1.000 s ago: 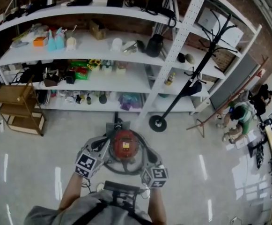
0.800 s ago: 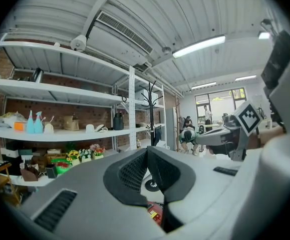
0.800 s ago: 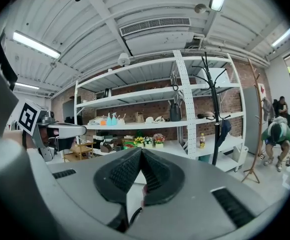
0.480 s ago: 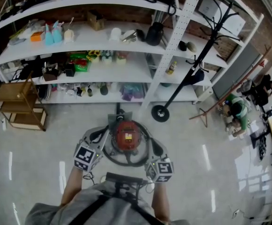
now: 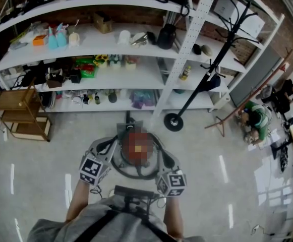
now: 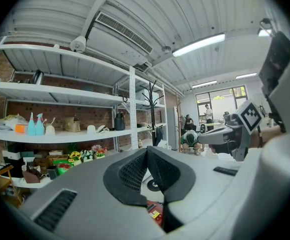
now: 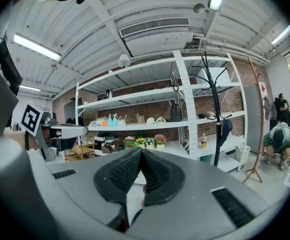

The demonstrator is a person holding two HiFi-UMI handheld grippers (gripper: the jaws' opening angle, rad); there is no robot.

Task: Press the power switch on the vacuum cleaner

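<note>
My left gripper point(image 6: 147, 152) and right gripper point(image 7: 141, 154) both have their jaws pressed together on nothing, poised either side of the vacuum cleaner point(image 5: 136, 150) on the floor point(image 5: 45, 150) near the shelving point(image 5: 186, 49). I can't make out the power switch. My guess is that a blind jab could miss it, or shove the vacuum cleaner away.

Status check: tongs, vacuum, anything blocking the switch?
Left tongs shut, empty. Right tongs shut, empty. Both above red vacuum cleaner on floor; switch not discernible. Nothing in the way.
</note>
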